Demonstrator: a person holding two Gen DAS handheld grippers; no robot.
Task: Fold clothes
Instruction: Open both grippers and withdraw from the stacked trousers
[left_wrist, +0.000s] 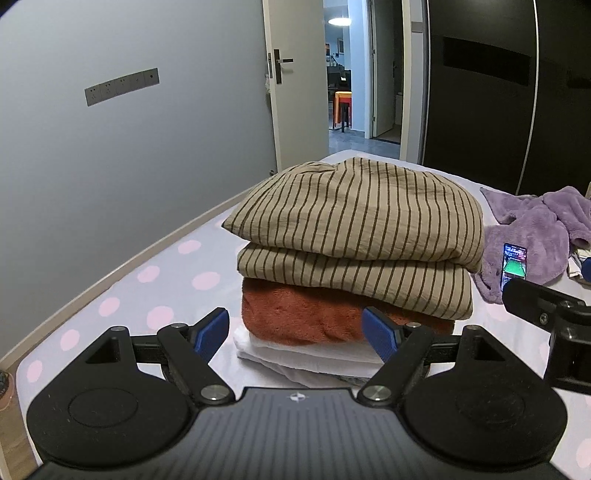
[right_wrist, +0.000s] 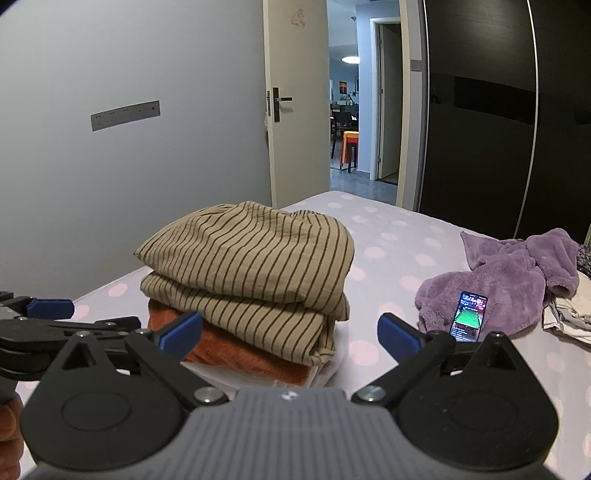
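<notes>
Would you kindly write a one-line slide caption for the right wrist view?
Open right gripper before a stack topped by a striped garment, purple fleece and phone unfolded alongside on the bed.

- One striped folded garment (left_wrist: 354, 236)
- One rust fleece (left_wrist: 295, 321)
- One folded white cloth (left_wrist: 306, 354)
- One purple fleece garment (right_wrist: 517, 273)
- One phone (right_wrist: 468, 315)
- Two grippers: left gripper (left_wrist: 295, 332), right gripper (right_wrist: 290, 330)
</notes>
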